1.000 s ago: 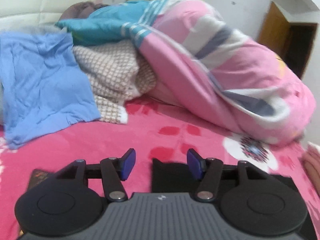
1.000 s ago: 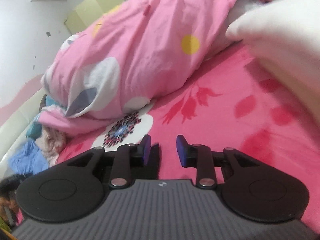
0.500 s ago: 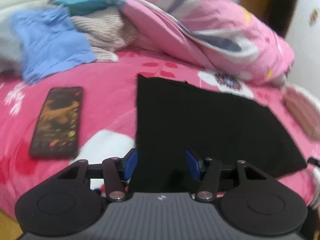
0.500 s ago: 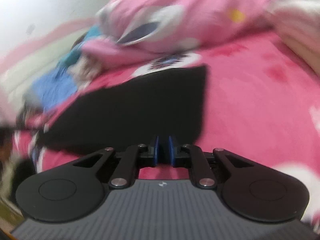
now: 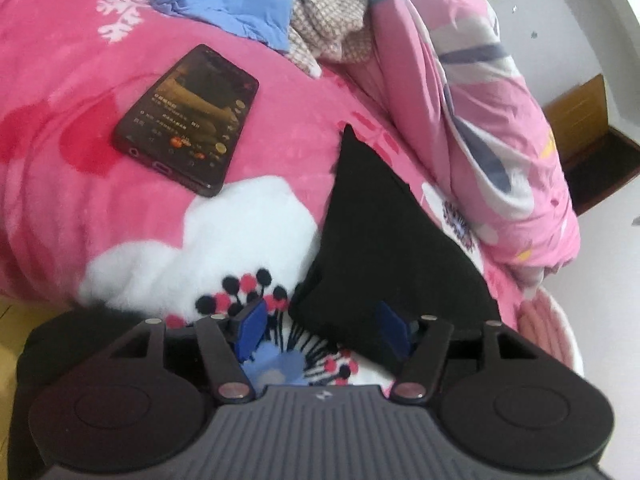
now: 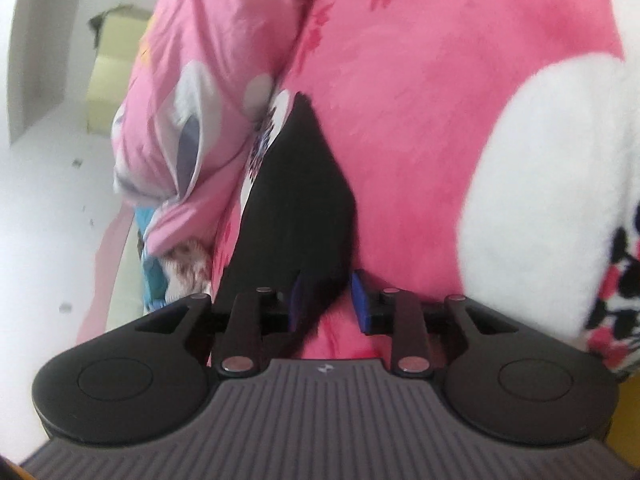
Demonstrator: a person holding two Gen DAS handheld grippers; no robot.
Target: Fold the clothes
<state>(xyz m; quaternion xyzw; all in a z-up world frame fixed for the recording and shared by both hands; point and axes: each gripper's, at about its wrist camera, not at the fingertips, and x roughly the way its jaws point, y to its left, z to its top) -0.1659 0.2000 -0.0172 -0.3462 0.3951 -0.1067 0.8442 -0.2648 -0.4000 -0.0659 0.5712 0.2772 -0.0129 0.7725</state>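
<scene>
Just ahead of both grippers' parted fingers, which have been widening, the black garment [image 5: 384,248] lies flat-folded, edges between them.

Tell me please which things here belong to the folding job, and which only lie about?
Job: black cloth, left gripper open around its near edge, right gripper open around another edge; both jaws just opened.

Lying about: phone, blue garment, knit, quilt.
</scene>
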